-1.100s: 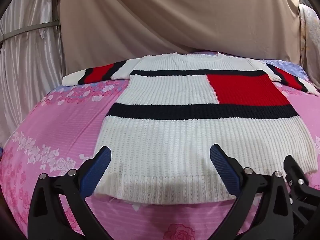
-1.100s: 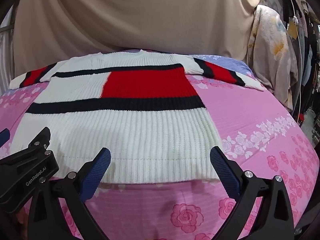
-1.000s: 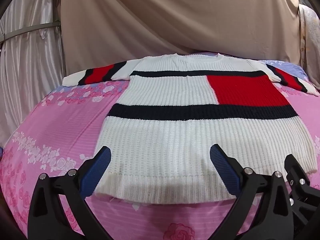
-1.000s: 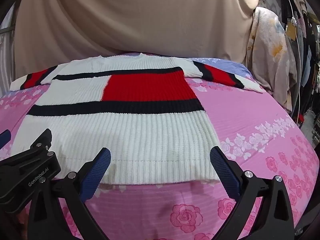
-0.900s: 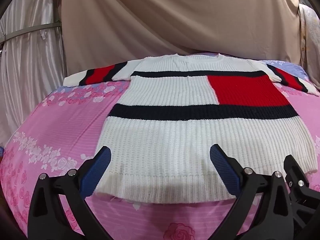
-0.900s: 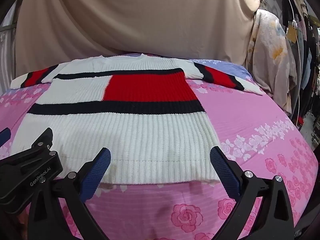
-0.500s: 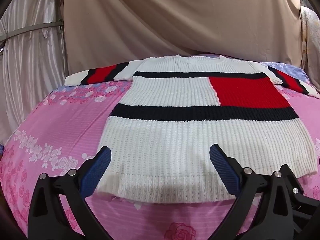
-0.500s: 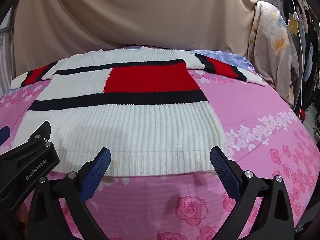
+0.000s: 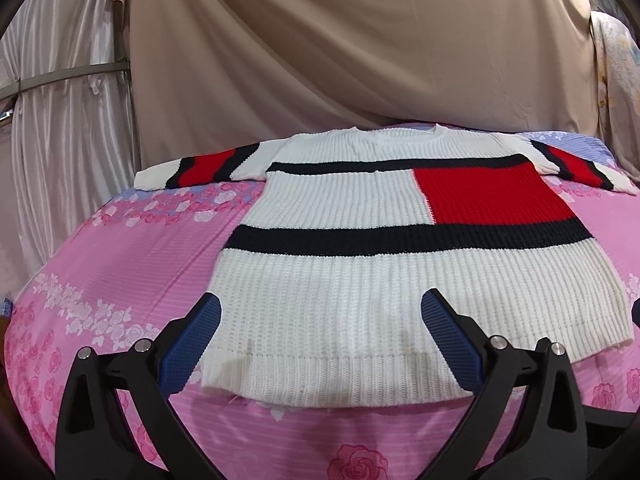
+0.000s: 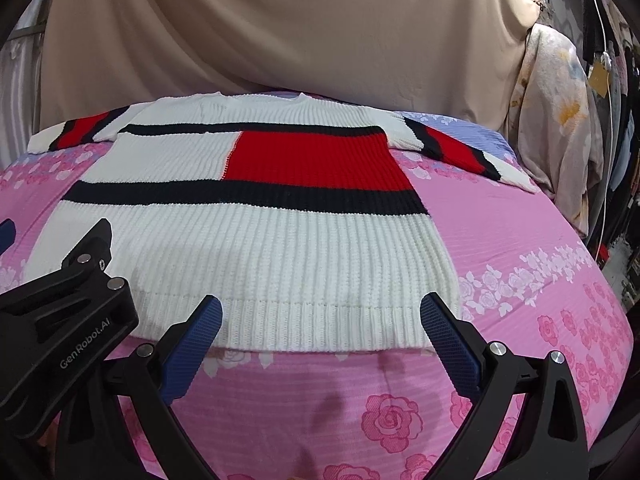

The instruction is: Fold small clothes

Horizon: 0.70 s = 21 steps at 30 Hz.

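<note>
With both grippers, left (image 9: 320, 340) and right (image 10: 320, 338), gaping empty over the hem of the sweater (image 9: 400, 260) lying flat on the bed (image 10: 520, 260), a shallow pinch could snag only the top knit layer.

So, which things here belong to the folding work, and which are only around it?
For the job:
- sweater, lying flat, unfolded
- left gripper, open
- right gripper, open

Only around:
- pink floral sheet
- beige curtain
- hanging clothes

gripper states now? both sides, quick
Left gripper: open, holding nothing, fingers spread over the sweater hem.
Right gripper: open, holding nothing, fingers spread at the hem's right end.
</note>
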{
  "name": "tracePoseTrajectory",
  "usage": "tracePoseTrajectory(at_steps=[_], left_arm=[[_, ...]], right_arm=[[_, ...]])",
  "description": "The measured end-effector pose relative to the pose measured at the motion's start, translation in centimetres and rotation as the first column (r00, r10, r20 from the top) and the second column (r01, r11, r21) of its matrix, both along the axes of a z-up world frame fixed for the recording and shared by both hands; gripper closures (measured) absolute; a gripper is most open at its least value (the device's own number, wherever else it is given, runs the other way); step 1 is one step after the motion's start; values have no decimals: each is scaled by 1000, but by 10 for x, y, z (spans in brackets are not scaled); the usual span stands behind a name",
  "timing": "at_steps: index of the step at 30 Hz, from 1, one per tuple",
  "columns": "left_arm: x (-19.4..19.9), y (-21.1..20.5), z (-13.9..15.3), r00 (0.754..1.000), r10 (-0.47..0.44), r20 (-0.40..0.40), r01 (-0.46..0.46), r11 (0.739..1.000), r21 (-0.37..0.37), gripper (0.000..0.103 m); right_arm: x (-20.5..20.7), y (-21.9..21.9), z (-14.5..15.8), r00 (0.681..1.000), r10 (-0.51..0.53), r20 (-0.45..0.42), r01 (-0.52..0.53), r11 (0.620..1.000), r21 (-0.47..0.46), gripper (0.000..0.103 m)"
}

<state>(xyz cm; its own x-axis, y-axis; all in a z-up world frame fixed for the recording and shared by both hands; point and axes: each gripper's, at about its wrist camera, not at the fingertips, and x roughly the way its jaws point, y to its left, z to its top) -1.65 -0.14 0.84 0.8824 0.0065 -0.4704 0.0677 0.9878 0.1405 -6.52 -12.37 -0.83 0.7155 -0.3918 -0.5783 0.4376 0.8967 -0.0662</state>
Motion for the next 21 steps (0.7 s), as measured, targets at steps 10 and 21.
tracePoseTrajectory(at_steps=[10, 21], left_arm=[[3, 5, -1, 1000, 21, -17, -21, 1000, -20, 5], [6, 5, -4, 999, 14, -43, -15, 1000, -12, 5]], right_arm=[[-2, -13, -3, 1000, -15, 0, 15, 997, 71, 5], [-4, -22, -3, 1000, -27, 4, 27, 996, 84, 5]])
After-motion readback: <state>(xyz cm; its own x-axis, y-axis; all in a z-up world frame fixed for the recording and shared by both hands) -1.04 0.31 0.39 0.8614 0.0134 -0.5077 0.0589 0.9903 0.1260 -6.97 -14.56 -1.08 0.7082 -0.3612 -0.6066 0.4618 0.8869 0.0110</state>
